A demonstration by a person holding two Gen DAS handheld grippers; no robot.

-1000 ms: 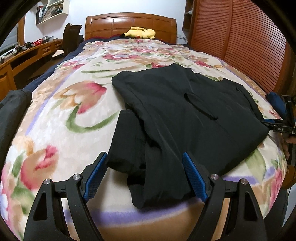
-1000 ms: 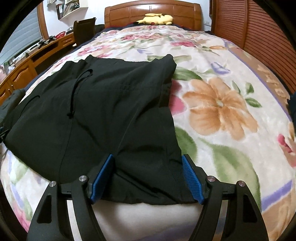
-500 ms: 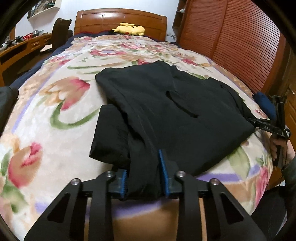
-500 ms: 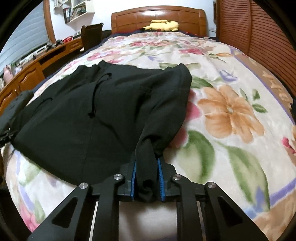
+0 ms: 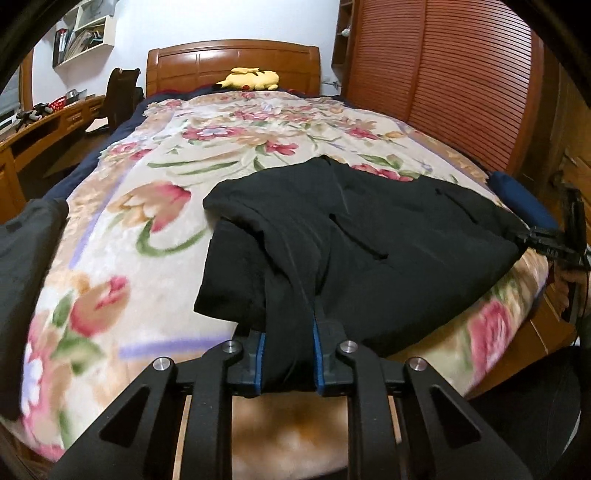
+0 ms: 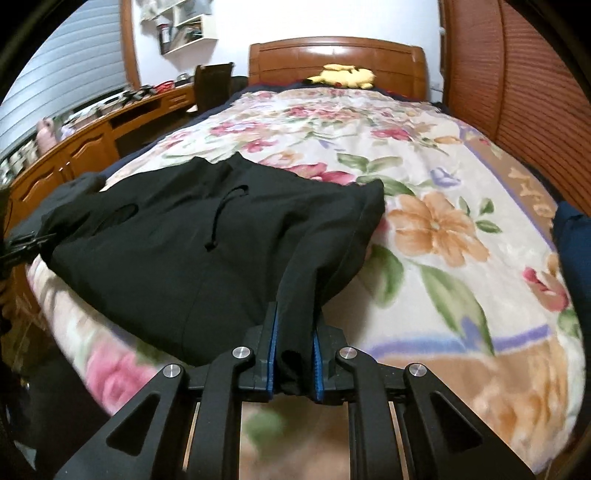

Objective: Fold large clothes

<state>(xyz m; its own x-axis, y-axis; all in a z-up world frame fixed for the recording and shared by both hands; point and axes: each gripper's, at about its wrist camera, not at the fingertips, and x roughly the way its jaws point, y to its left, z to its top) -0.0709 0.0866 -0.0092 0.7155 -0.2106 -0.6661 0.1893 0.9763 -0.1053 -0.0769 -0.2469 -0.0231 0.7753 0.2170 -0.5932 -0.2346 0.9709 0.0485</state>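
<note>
A: Start with the biggest thing. What fills the view?

B: The bed (image 5: 155,236), under a cream blanket (image 6: 443,258) printed with pink, orange and purple flowers. Its wooden headboard (image 5: 232,62) stands at the far end, and a yellow plush toy (image 5: 251,79) lies against it.

A: And beside the bed?

B: Along one side runs a slatted wooden wall (image 5: 443,92). Along the other side is a wooden desk (image 6: 92,136) with a dark chair (image 5: 122,96) near the headboard end, and a white wall shelf (image 5: 83,35) hangs above that.

A: Where are the clothes?

B: A large black garment (image 5: 369,236) lies across the foot end of the bed, well away from the headboard. Its near edge is bunched and drawn up off the blanket at two places. A drawstring (image 6: 221,218) shows on its top. A folded-under flap sticks out at the desk side.

A: The grippers?

B: Both sit at the foot edge. The left gripper (image 5: 288,356) has just been closing; its blue pads (image 5: 260,360) stand narrow, pinching a gathered fold of the garment. The right gripper (image 6: 293,363) has also been closing, and it clamps the other bunched corner, nearer the slatted wall.

A: Anything smaller?

B: A dark blue cushion (image 5: 521,199) lies at the bed's edge by the slatted wall.
</note>
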